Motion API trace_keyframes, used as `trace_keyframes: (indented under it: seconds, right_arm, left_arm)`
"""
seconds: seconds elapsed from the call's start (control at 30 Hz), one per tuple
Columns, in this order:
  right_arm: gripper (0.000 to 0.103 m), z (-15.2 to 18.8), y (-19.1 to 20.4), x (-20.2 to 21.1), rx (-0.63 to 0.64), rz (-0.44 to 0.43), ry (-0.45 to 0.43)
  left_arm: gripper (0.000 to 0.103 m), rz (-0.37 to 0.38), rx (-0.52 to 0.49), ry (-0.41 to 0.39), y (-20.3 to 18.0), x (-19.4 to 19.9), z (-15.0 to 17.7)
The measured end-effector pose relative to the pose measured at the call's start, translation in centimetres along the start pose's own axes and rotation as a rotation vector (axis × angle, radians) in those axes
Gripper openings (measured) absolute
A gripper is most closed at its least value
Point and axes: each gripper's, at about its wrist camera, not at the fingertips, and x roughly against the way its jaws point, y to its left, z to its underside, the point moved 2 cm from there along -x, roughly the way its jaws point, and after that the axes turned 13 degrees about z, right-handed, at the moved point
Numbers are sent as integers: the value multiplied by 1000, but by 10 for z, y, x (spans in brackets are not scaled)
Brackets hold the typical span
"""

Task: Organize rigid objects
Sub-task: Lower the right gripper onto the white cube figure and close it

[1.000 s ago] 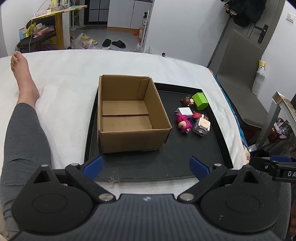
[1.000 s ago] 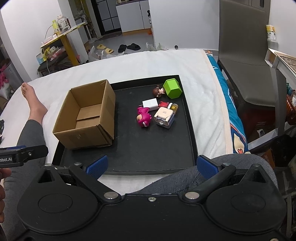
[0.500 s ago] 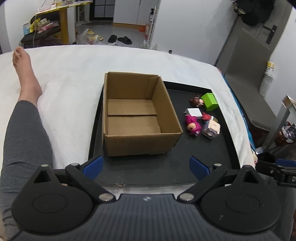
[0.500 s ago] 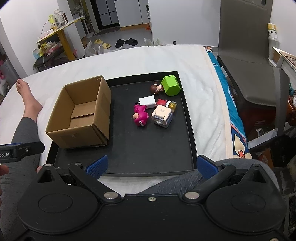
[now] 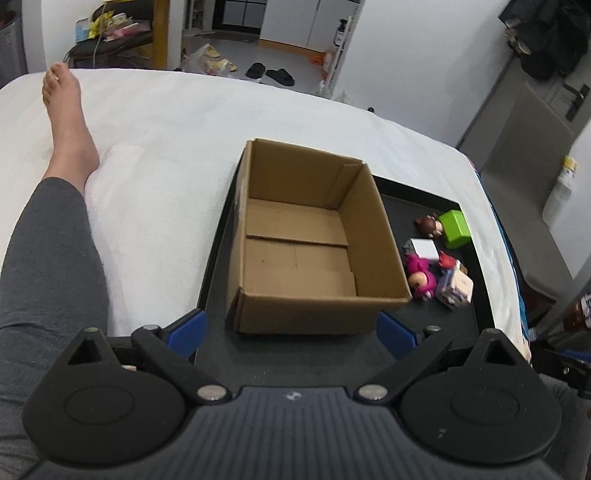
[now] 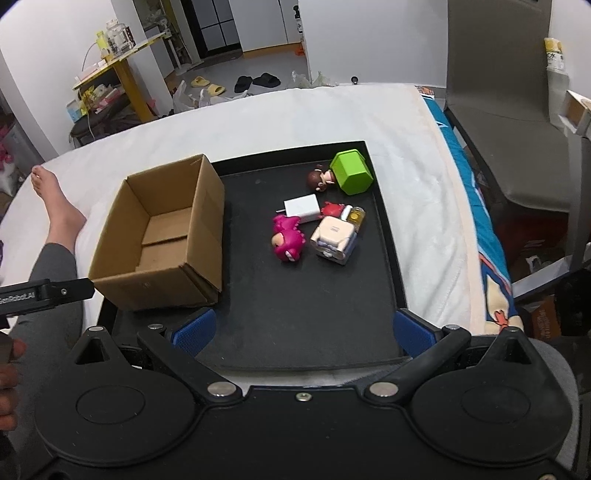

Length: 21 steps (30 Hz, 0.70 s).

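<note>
Cardboard box, matte and empty, sits on a glossy black tray beside smooth plastic toys; left claw and right claw both gape apart, holding nothing.

Empty cardboard box and small toys sit on a black tray.

A wide white-sheeted bed fills the middle; past it, pale grey floor holds black slippers and yellow slippers, a yellow-legged wooden table stands by white walls, and a grey upholstered chair sits rightward
</note>
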Motion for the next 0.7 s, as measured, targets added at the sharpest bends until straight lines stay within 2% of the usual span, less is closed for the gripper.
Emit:
trace_keyframes:
  seconds: [0.33,0.53,0.6,0.7]
  right_arm:
    - [102,-14,4,-16,-6,-2,7]
    - [96,-22,3,-31,-20,20,31]
    - [95,-23,1,-36,-24,36,33]
    - [95,-25,-1,-42,-42,42,33]
  left_arm:
    - [95,0,68,-48,18,-13,-17]
    - [79,0,104,-58,29,-27,-24]
    - [71,-13,112,-63,31,-31,-24]
    - [65,-46,129,-78,37,-36,-25]
